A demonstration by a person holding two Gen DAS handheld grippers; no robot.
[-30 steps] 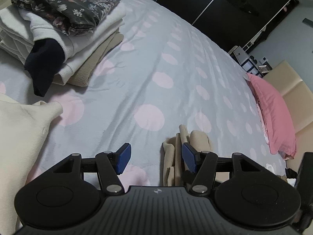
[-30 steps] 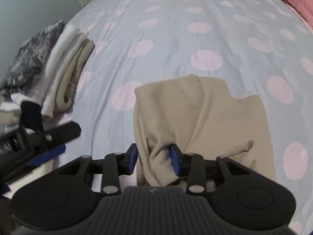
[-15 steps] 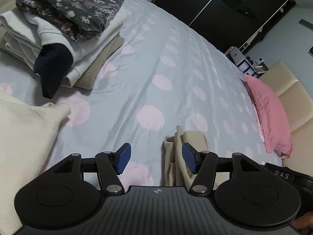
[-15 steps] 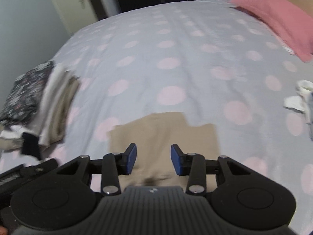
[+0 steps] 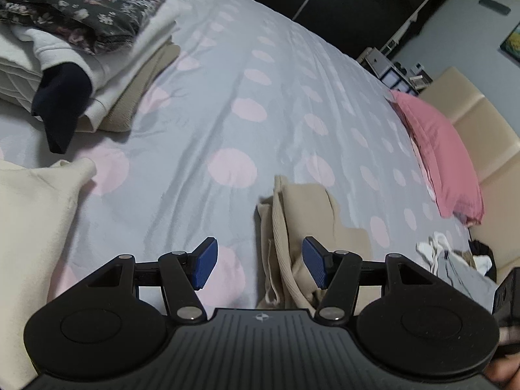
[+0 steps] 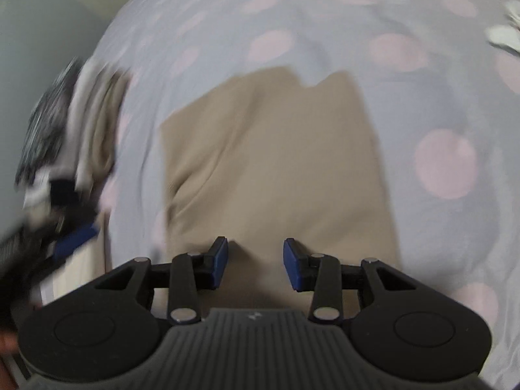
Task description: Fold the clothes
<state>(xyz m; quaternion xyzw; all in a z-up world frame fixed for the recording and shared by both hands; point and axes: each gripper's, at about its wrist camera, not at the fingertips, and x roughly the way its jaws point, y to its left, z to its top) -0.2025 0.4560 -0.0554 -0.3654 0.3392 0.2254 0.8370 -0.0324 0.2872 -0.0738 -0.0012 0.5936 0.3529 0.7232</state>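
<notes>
Beige garment lies folded flat under your released right gripper, its left edge between your empty, spread left gripper fingers, bare bedspread beyond.

Left gripper angled downward, blue pads spread wide, nothing pinched between them. Right gripper pitched steeply downward, jaws parted at moderate width, empty; surrounding view motion-blurred.
</notes>
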